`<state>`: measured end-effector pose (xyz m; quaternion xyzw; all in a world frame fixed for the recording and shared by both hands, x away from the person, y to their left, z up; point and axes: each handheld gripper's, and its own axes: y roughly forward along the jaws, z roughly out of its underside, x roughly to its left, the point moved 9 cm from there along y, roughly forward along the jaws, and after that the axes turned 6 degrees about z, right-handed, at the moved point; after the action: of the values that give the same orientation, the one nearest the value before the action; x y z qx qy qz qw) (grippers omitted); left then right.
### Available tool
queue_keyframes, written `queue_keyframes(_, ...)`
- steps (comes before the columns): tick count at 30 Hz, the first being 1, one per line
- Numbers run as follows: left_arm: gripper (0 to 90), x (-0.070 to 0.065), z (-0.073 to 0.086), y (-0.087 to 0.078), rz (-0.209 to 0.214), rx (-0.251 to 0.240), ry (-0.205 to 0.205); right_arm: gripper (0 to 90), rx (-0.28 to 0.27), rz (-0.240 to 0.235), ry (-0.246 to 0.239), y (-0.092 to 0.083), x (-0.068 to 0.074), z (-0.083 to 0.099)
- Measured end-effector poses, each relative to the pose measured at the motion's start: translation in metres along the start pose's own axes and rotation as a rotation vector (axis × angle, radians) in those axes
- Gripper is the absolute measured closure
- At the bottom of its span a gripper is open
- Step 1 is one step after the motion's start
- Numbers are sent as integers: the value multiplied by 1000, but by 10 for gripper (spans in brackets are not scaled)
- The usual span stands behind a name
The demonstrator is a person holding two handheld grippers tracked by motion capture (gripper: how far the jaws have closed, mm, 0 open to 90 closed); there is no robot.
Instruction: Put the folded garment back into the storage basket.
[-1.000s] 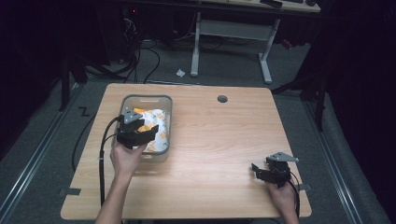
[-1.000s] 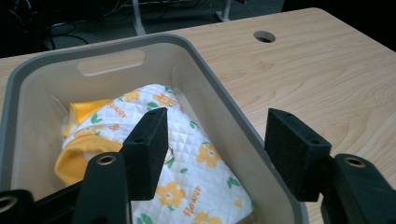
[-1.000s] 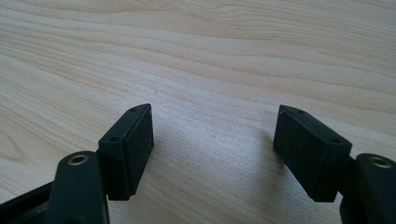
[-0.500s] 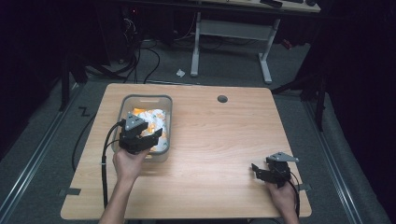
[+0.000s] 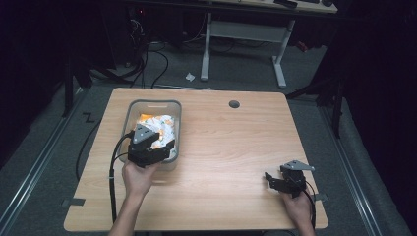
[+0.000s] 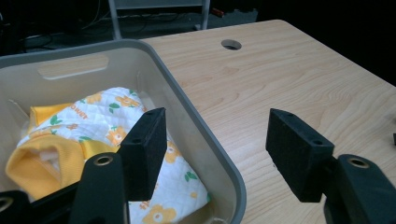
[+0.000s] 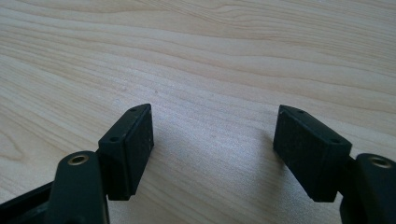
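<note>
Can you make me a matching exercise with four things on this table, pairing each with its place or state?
Things:
1. flowered white and yellow quilted cloth
2. grey plastic bin
3. left tongs
4. right tongs

Places or states:
A. open over bare wood near the table's right front corner
B. lying inside the bin
C. open, straddling the bin's wall
D. standing on the table's left half

Pairs: 1-B, 2-D, 3-C, 4-A

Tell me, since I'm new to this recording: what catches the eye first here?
The bright yellow and white flowered cloth bundled in the grey bin at the table's left side stands out. The left hand-held gripper hangs open astride the bin's right wall, one jaw over the cloth. The right hand-held gripper rests open near the table's front right corner.
</note>
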<state>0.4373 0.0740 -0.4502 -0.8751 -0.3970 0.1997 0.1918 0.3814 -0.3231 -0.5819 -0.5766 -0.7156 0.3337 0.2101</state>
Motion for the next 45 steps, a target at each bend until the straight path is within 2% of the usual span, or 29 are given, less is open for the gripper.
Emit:
queue_keyframes(12, 383, -11, 6, 1, 34, -4, -5, 291, -1, 0, -2, 0, 0, 0)
queue_keyframes(16, 382, -15, 8, 6, 39, 11, 7, 291, -1, 0, -2, 0, 0, 0)
queue_keyframes(32, 377, -37, 17, 18, 97, 22, 8, 291, 0, 0, 0, 0, 0, 0)
queue_keyframes(37, 376, -44, 19, 21, 112, 33, 24, 291, -1, 0, -1, 0, 0, 0)
queue_keyframes(45, 375, -49, 19, 24, 129, 32, 25, 291, 0, 1, 0, 0, 0, 0)
